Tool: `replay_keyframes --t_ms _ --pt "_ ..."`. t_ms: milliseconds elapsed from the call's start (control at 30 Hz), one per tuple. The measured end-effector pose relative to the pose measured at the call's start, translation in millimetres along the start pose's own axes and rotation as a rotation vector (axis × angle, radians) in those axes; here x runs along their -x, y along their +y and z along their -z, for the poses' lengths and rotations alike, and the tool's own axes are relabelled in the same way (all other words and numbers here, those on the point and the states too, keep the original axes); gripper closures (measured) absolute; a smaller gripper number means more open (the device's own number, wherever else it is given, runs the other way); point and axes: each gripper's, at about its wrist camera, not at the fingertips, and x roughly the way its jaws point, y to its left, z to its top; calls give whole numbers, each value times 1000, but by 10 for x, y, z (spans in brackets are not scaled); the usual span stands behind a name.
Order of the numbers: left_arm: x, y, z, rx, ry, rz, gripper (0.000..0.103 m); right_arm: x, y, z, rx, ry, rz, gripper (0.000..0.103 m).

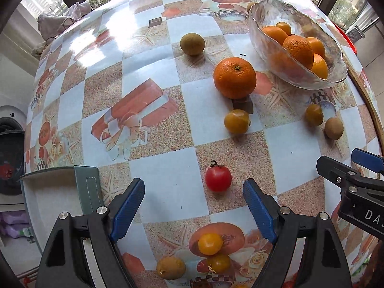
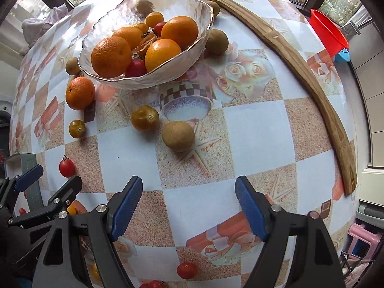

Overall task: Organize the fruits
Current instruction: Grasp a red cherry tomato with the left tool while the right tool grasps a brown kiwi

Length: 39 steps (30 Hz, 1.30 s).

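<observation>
A glass bowl [image 2: 204, 24] holds oranges, small yellow fruits and red tomatoes; it also shows in the left wrist view [image 1: 264, 14]. Loose on the table lie an orange [image 1: 234, 77] [image 2: 80, 93], a red tomato [image 1: 218, 177] [image 2: 67, 167], yellow-orange fruits [image 1: 237, 121] [image 2: 145, 117] and brown round fruits [image 1: 192, 44] [image 2: 178, 136]. My left gripper [image 1: 194, 207] is open and empty, just short of the red tomato. My right gripper [image 2: 189, 210] is open and empty, short of the brown fruit.
A curved wooden board [image 2: 300, 55] lies along the table's right edge. A red basin [image 2: 328, 32] stands beyond it. A grey-green box [image 1: 60, 192] sits at the table's left front. More small fruits lie near me [image 1: 210, 243] [image 2: 187, 270].
</observation>
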Motion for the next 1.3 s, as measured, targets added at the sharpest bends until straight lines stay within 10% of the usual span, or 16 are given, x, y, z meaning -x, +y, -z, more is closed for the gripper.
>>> replay_keyframes --t_ms 300,467,533,1300 --pt "-13 -34 -137 13 -22 44 24 -81 199 -442 58 -50 63 33" --pt "66 -60 -109 15 -35 101 63 -1 419 -315 84 -69 60 76" --pt "86 -65 -98 10 -39 110 82 -10 460 -322 78 -66 37 75" --pt "705 518 598 113 -92 232 82 442 594 535 81 -30 -94 75"
